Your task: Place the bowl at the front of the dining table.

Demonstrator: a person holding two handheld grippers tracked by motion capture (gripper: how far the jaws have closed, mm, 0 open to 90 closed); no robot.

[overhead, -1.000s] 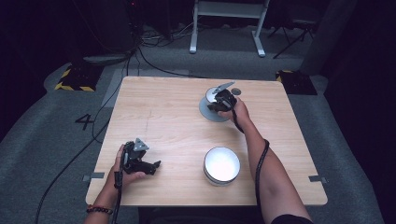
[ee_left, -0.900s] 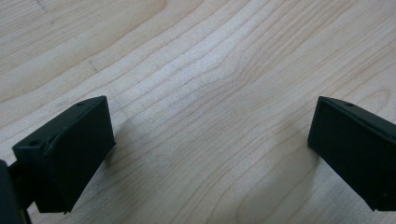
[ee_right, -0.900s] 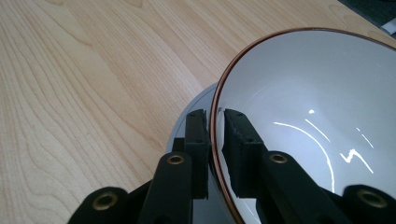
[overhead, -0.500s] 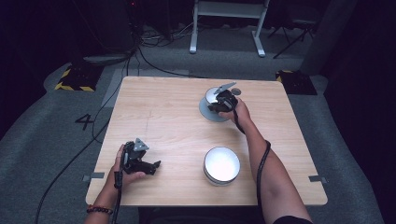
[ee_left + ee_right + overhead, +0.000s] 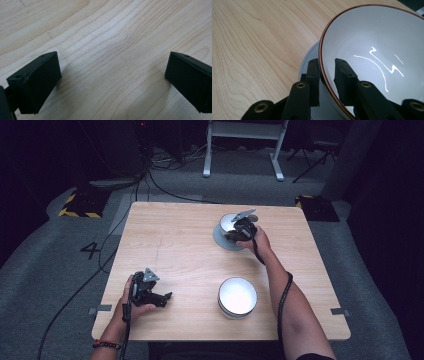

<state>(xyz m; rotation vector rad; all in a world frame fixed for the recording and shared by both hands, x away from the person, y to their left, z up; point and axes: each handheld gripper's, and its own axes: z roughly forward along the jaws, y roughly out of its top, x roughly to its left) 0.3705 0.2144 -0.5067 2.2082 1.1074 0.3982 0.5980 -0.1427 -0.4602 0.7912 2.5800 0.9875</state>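
A white bowl with a brown rim (image 5: pixel 372 37) stands on a grey plate (image 5: pixel 309 57) at the far right of the table (image 5: pixel 175 235). My right gripper (image 5: pixel 327 72) straddles the bowl's near rim, one pad outside and one inside. Its jaws have just been opening, and a small gap shows between the inner pad and the bowl wall. From the high view the same bowl (image 5: pixel 229 222), plate (image 5: pixel 222 241) and right gripper (image 5: pixel 231 236) are seen. My left gripper (image 5: pixel 167 297) rests low near the front left edge, jaws wide open (image 5: pixel 112 80) over bare wood.
A second white bowl (image 5: pixel 238 296) stands near the table's front edge, right of centre. Cables trail from both grippers. A metal stand (image 5: pixel 245 140) and floor cables lie beyond the far edge.
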